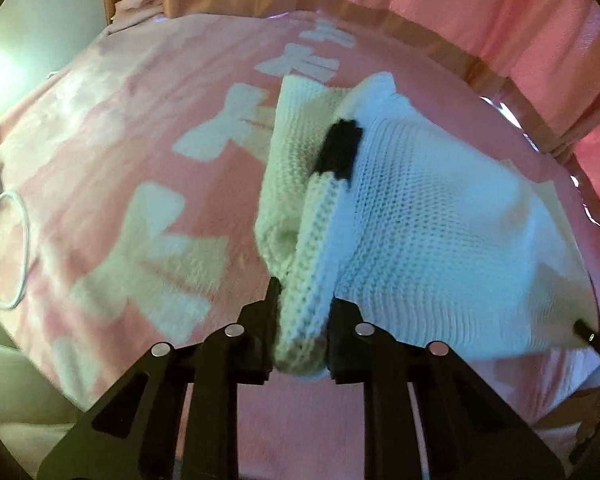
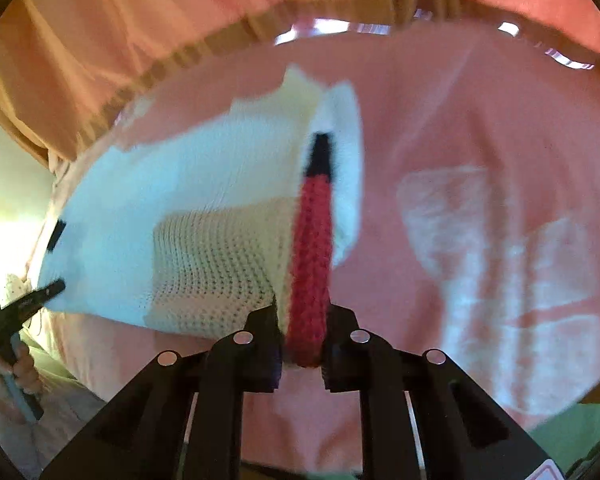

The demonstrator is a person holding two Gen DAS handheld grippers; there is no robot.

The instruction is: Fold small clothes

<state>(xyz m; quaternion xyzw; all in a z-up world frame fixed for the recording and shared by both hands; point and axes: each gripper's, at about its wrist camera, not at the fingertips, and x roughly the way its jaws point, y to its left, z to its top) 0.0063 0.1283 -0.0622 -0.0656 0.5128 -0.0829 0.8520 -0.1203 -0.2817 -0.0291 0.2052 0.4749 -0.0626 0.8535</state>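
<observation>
A small cream-white knitted garment [image 1: 412,232] hangs stretched above the pink bow-patterned bedspread [image 1: 112,168]; the left gripper [image 1: 302,344] pinches its cream ribbed edge, the right gripper [image 2: 305,340] its red trim [image 2: 312,248]; soft, light and stretchy, best gripped at those firmer borders.

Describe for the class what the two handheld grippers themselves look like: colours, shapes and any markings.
The left gripper and the right gripper match: black angular two-finger frames, each carrying four round silver studs. The person's bare hand shows beside a blue-grey handle. Small white marks are too blurred to read.
</observation>
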